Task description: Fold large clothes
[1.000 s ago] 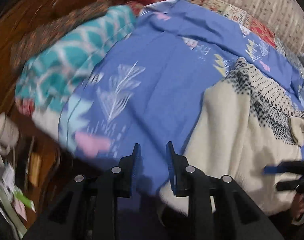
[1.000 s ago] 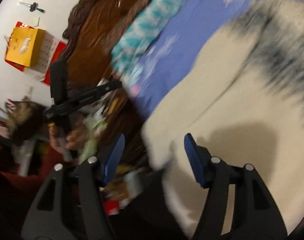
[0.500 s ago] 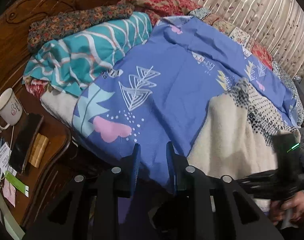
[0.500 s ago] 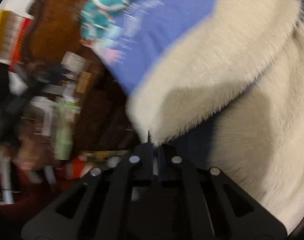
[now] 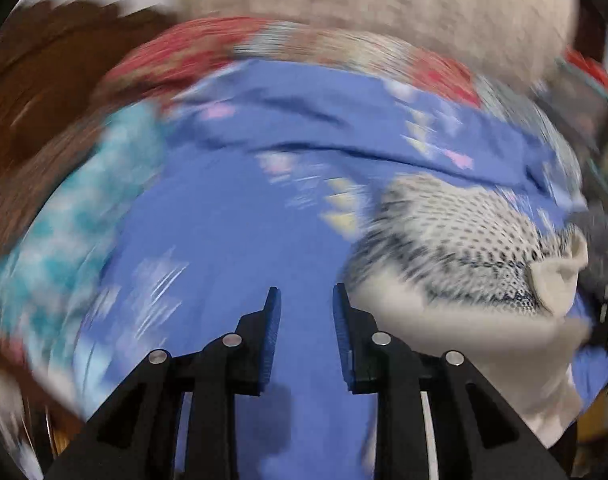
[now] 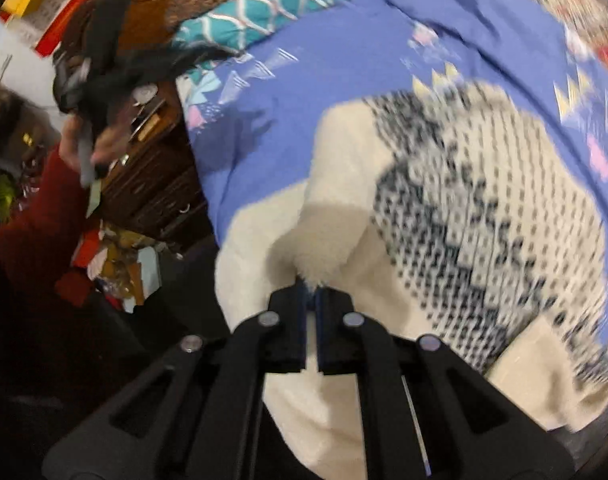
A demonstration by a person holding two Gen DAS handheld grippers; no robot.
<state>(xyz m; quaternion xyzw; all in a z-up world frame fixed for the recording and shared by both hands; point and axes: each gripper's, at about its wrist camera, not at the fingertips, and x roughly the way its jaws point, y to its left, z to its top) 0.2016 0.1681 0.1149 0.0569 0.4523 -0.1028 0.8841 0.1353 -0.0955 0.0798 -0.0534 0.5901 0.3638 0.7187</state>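
A cream fleece sweater (image 6: 483,208) with a black dotted pattern lies on a blue printed bedsheet (image 6: 335,68). My right gripper (image 6: 311,300) is shut on a cream fold of the sweater and lifts it over the body of the garment. In the left wrist view the sweater (image 5: 455,256) lies at the right on the sheet (image 5: 232,220). My left gripper (image 5: 305,312) is open and empty above the bare sheet, left of the sweater. The left gripper also shows in the right wrist view (image 6: 104,68), blurred, at the upper left.
A teal patterned pillow (image 6: 264,4) and a red patchwork quilt (image 5: 208,48) lie at the bed's far side. A dark wooden nightstand (image 6: 156,168) with small items stands left of the bed. Clutter lies on the floor (image 6: 120,268) below it.
My right gripper went from open to shut on the sweater's cream edge and pulled it up and over. My left gripper, still open, swung forward over the sheet; its view is now blurred.
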